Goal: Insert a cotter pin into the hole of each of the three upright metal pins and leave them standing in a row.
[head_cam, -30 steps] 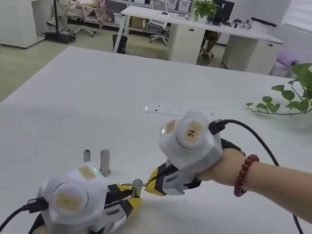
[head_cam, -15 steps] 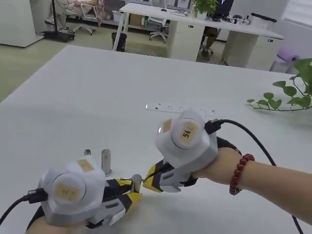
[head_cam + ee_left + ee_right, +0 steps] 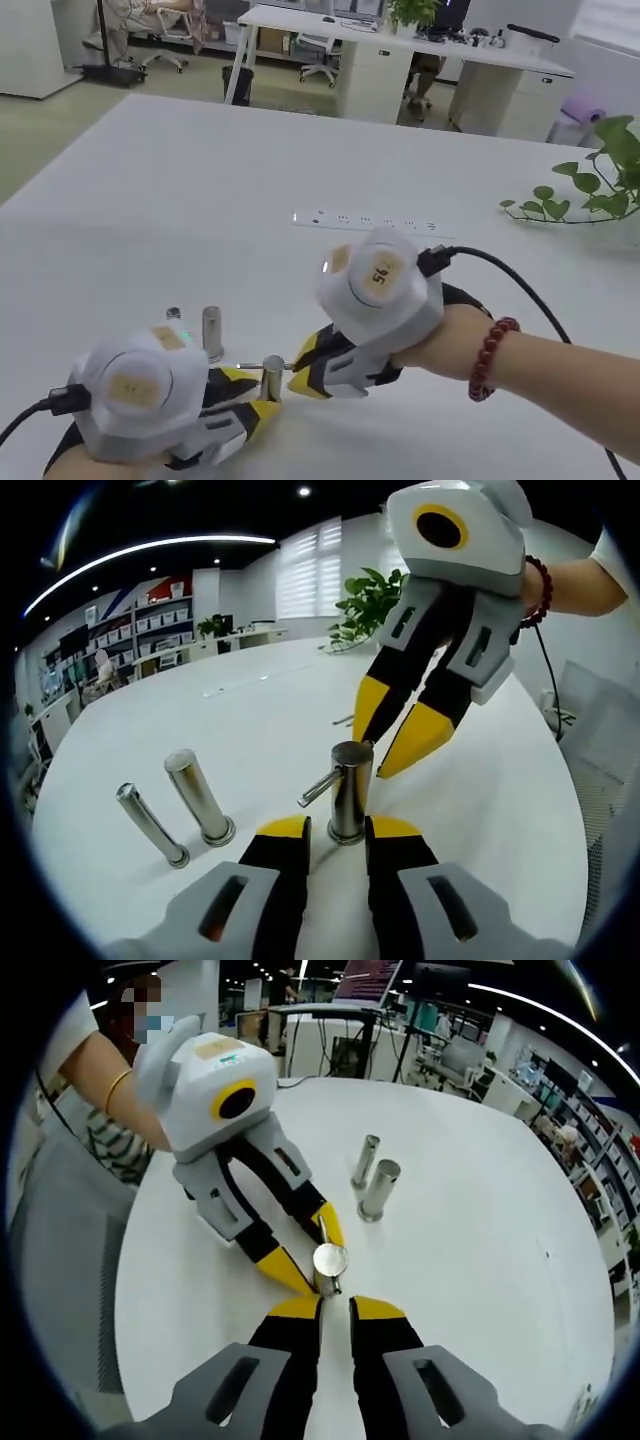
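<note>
On the table (image 3: 300,150), the left hand-held gripper (image 3: 338,827) clamps the front metal pin (image 3: 351,780). I cannot tell whether the right hand-held gripper (image 3: 337,1303) pinches the cotter pin (image 3: 318,788); a skewed push might jam it.

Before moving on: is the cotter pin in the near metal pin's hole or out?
In: the cotter pin juts sideways from the upright metal pin near its top. Fully seated: cannot tell.

White workbench (image 3: 200,170), flat power strip (image 3: 365,220), leafy plant (image 3: 608,150) at its edge, office desks (image 3: 380,80) behind
</note>
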